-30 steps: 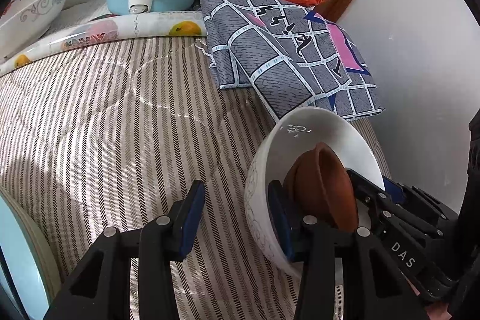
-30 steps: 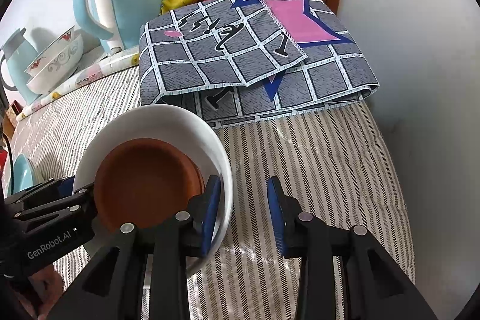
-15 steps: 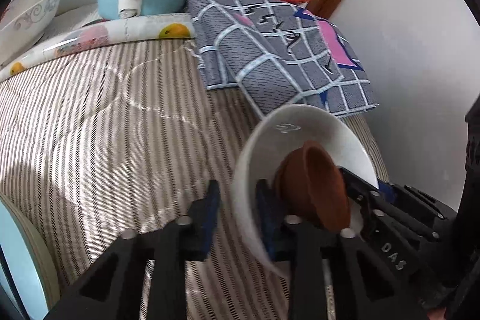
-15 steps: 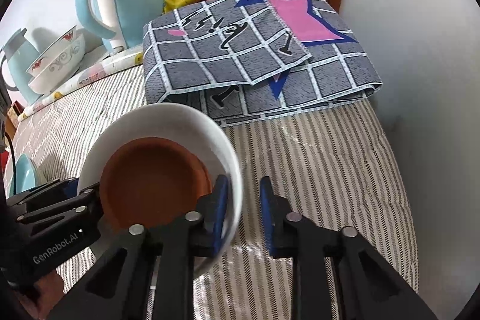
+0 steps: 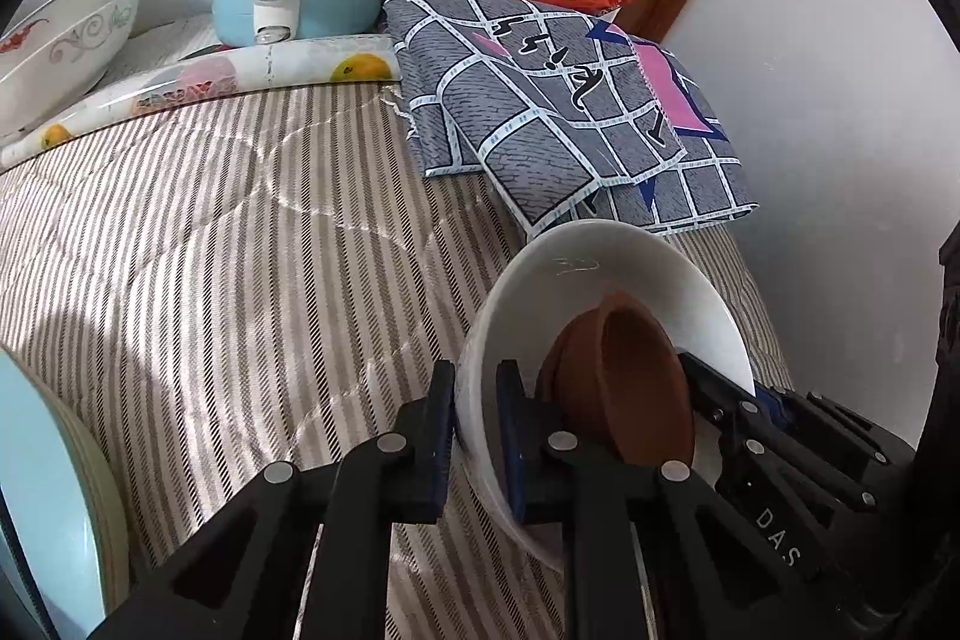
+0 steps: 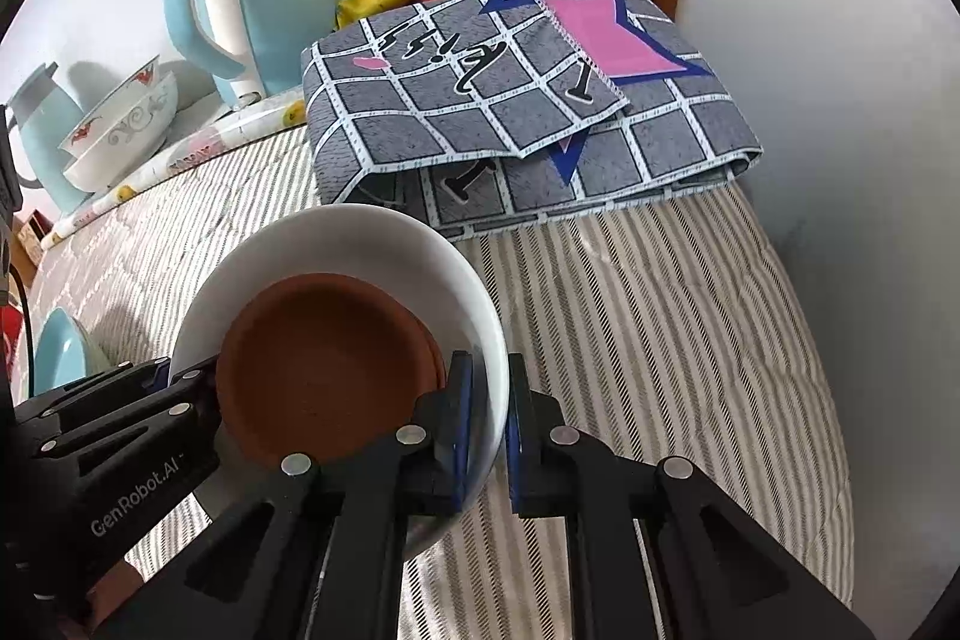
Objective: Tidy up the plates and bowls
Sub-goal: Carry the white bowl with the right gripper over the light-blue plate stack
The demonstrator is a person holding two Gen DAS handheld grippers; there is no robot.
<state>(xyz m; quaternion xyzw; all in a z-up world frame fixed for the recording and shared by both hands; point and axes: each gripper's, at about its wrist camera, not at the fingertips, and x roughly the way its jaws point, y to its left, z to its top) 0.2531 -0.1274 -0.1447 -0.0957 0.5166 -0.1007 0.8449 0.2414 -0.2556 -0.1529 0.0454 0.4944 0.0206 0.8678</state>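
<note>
The white bowl (image 6: 384,244) is round, glossy and plain inside. It is tilted, not flat, above a striped bed cover. Its rim is pinched on two opposite sides: the left hand-held gripper (image 5: 476,436) has one finger outside the wall and one inside, and the right hand-held gripper (image 6: 487,424) does the same on the other side. Inside the white bowl lie brown bowls (image 6: 327,364), small and shallow, clay-coloured, nested one in another; they lean against the bowl's lower wall, between the two hand-held grippers. How many brown bowls there are is not clear.
</note>
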